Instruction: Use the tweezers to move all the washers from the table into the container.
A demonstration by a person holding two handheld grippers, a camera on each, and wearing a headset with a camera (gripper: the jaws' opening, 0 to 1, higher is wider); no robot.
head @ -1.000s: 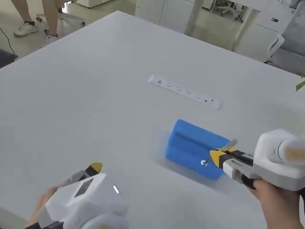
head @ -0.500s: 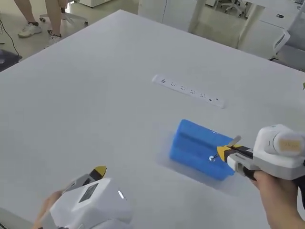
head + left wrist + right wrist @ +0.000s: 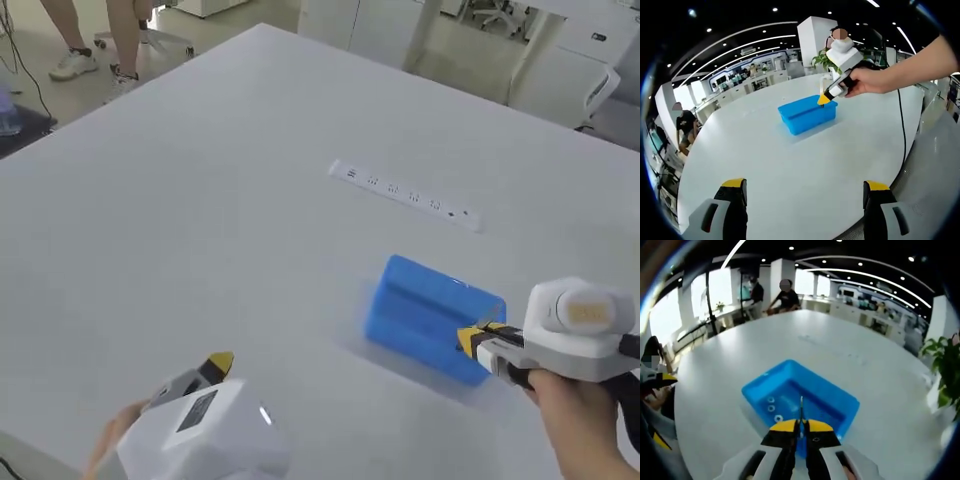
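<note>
Writing: a pale orange mark is carried on the housing of the right claw (image 3: 468,340) and a dark panel on the housing of the left claw (image 3: 218,362); both are too blurred to be read.
Claws counted: two, each held in a person's hand.
Right claw: clenched on the tweezers (image 3: 801,410), whose thin shaft is pinched between the two yellow-tipped jaws and juts straight ahead of them.
Left claw: released; in the left gripper view its jaws are spread wide, with bare surface (image 3: 790,165) seen between them and nothing gripped.
Tweezers counted: one pair. The tips are pointed down into the container, and whether a washer is pinched in them cannot be told.
Container (image 3: 826,387) counted: one, blue, rectangular and open-topped. It is set on the surface directly under and ahead of the right claw, and well ahead of the left claw.
Washers (image 3: 771,408) counted: three small rings are made out on the container floor, in a short row just left of the tweezer tips as seen from the right claw.
Power strip (image 3: 405,195) counted: one, white, laid flat on the surface beyond the container from the right claw and apart from it. Its sockets are too small to be counted.
Hand (image 3: 575,420): wrapped around the grip behind the right claw.
Claw to claw: the left claw is held well apart, to the left of the right claw and nearer the person.
</note>
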